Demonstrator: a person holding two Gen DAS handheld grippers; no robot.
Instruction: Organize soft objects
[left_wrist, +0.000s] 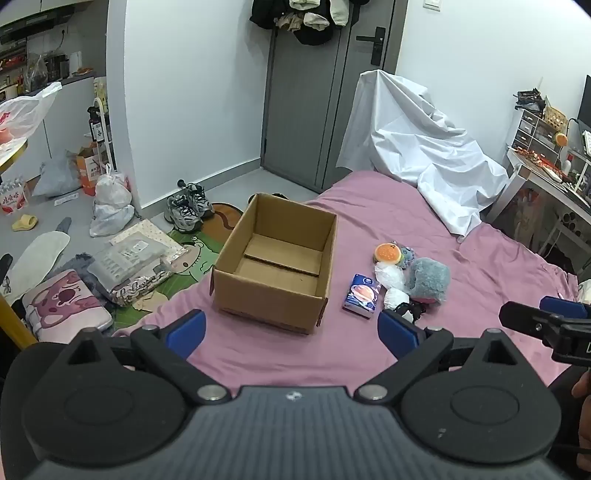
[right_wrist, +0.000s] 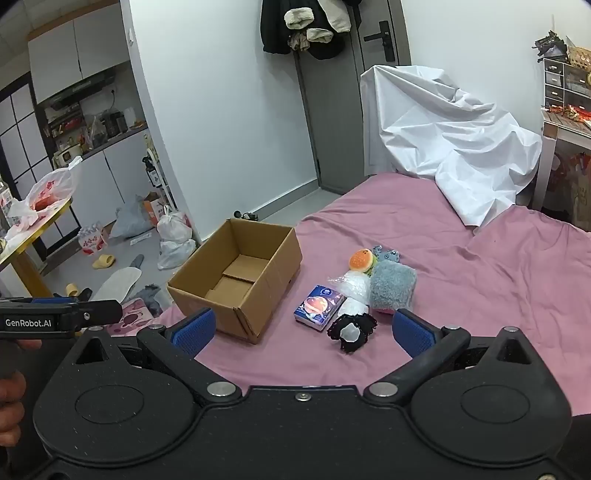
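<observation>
An open cardboard box (left_wrist: 275, 260) (right_wrist: 236, 277) stands empty on the pink bedsheet (left_wrist: 369, 354) (right_wrist: 461, 266). To its right lies a cluster of soft things: a burger-shaped plush (left_wrist: 387, 253) (right_wrist: 362, 259), a grey fluffy plush (left_wrist: 428, 278) (right_wrist: 392, 286), white plastic-wrapped bundles (left_wrist: 389, 275) (right_wrist: 352, 284), a blue tissue pack (left_wrist: 362, 295) (right_wrist: 319, 306) and a black lacy item (right_wrist: 351, 330). My left gripper (left_wrist: 291, 330) is open in front of the box with nothing between its fingers. My right gripper (right_wrist: 303, 330) is open short of the cluster, holding nothing.
A chair draped in white cloth (left_wrist: 417, 147) (right_wrist: 450, 147) stands at the bed's far end. The floor on the left is littered with shoes (left_wrist: 186, 206), bags (left_wrist: 110, 206) and cushions (left_wrist: 64, 302). A desk (left_wrist: 546, 177) flanks the bed on the right.
</observation>
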